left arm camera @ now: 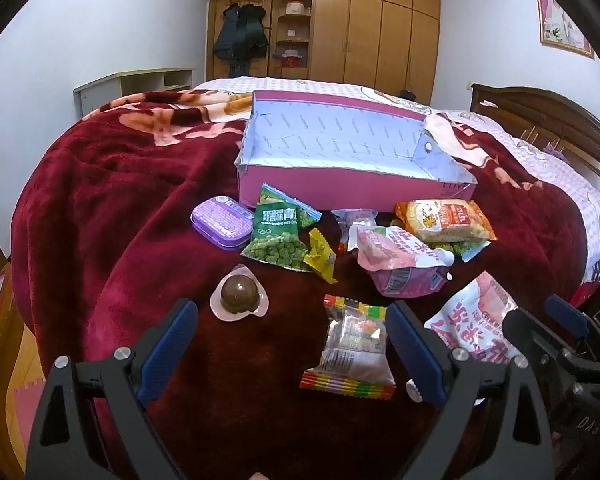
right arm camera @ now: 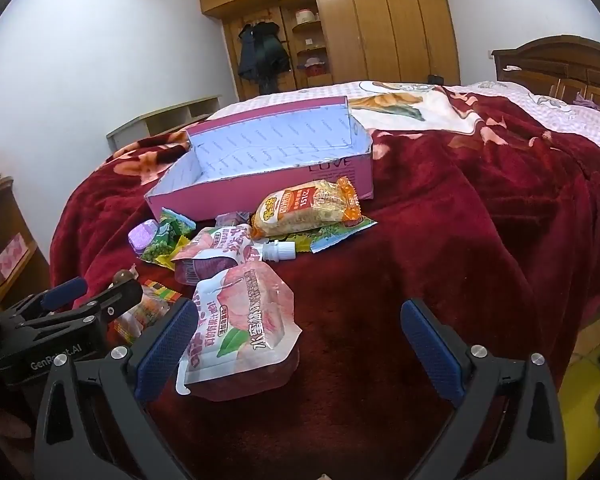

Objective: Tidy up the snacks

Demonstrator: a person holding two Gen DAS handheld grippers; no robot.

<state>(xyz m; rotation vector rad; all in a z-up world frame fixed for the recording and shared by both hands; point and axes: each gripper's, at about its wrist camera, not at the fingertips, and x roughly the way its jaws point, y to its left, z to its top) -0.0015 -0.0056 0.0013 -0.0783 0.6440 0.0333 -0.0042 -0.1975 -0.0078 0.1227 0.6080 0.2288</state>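
An open pink box (left arm camera: 340,188) (right arm camera: 220,200) with a pale lining sits on the bed, nothing visible inside. In front of it lie a purple tin (left arm camera: 222,222), a green pea packet (left arm camera: 278,232), a yellow candy (left arm camera: 320,256), an orange packet (left arm camera: 446,220) (right arm camera: 308,208) and a pink pouch (left arm camera: 400,264). My left gripper (left arm camera: 292,312) is open low over the blanket, between a brown ball sweet (left arm camera: 240,294) and a striped packet (left arm camera: 352,344). My right gripper (right arm camera: 300,308) is open; a peach pouch (right arm camera: 244,320) lies by its left finger, not gripped.
A dark red blanket (left arm camera: 120,200) covers the bed, whose edge drops away at the left. A wooden headboard (right arm camera: 560,64) stands at the right. A wardrobe (left arm camera: 380,32) and a low shelf (left arm camera: 136,84) stand beyond the bed. Bare blanket (right arm camera: 460,240) stretches right of the snacks.
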